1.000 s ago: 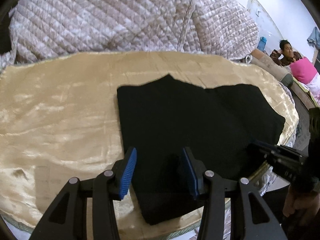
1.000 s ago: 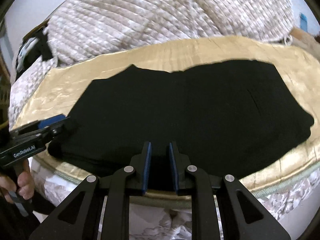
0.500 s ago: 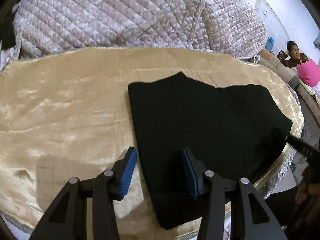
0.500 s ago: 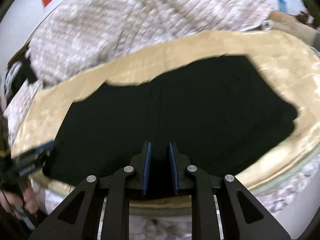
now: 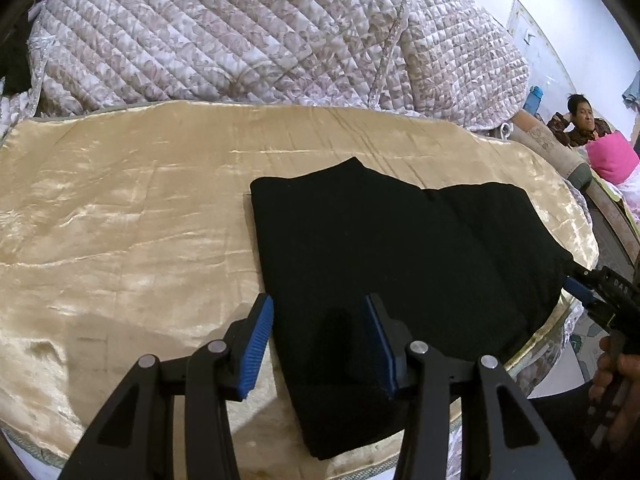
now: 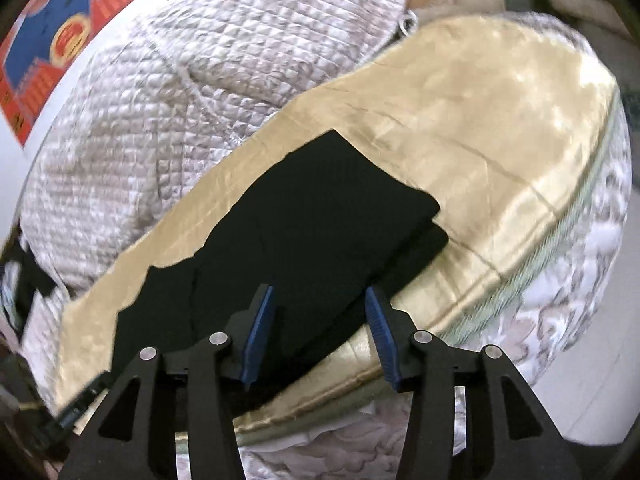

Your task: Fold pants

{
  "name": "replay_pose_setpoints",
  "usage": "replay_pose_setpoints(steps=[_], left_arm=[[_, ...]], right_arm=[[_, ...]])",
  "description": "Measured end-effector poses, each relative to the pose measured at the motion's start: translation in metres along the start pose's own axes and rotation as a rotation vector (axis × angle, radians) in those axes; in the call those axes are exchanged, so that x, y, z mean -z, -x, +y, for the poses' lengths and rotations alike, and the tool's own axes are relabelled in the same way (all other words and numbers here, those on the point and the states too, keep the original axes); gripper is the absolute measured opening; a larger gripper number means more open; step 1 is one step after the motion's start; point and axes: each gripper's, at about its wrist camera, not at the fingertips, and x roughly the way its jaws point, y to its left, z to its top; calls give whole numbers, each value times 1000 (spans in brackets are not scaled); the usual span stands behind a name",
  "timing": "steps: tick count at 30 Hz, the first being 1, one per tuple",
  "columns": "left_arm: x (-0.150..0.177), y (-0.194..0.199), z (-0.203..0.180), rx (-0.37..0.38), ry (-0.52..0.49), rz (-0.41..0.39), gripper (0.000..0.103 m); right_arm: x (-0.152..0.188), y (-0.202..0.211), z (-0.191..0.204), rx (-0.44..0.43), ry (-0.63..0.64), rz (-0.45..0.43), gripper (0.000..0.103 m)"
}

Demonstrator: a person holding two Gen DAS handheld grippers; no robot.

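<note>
The black pants (image 5: pixel 400 256) lie folded flat on the gold satin cover (image 5: pixel 120 216) of a bed. My left gripper (image 5: pixel 320 344) is open and empty, hovering over the near left edge of the pants. In the right wrist view the pants (image 6: pixel 304 232) lie folded near the bed's front edge. My right gripper (image 6: pixel 320 336) is open and empty above their near edge. The right gripper also shows at the right edge of the left wrist view (image 5: pixel 592 292).
A quilted floral blanket (image 5: pixel 260 36) is piled behind the gold cover. A person (image 5: pixel 580 124) lies on another bed at the far right. The bed's edge (image 6: pixel 520 288) drops off to the floor on the right.
My right gripper has opened from shut and swung to the right end of the pants. The left gripper stayed open and drew back slightly to the left.
</note>
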Motion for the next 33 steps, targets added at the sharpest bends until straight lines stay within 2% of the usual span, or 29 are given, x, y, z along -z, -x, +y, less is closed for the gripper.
replay_pose_setpoints(steps=[3,6,9,16,21,24,26,30,33], left_arm=[[1,-1,0,-2,0,4,49],[0,-1,-1,-2,3,6,49],[0,-1,-1,-3,0,7,49],[0,-1,0,-3,-2,10,49],[0,-1,0,-3,-2,11,49],[0,-1,0,-2,-1,11,49],[0,-1,0,-3,1,10,49],[0,-2,2,-6,16,11,49],[-1,-1,7,-10,36,8,49]], right_arm=[[1,3,-2,1,-25,-12,48],[2,3,-12,40,-75,-21,51],[-1,-5,-29,8,-157,2,54],[-16,-16,-40,-29,-246,-50,56],[-20,-12,-36,-56,-237,-74,55],[-27,-26,-38,-31,-229,-35,44],[-34,-34,-38,-19,-224,-24,33],[-44,-31,-23,-37,-165,-33,25],[-52,-17,3,-95,-86,-54,22]])
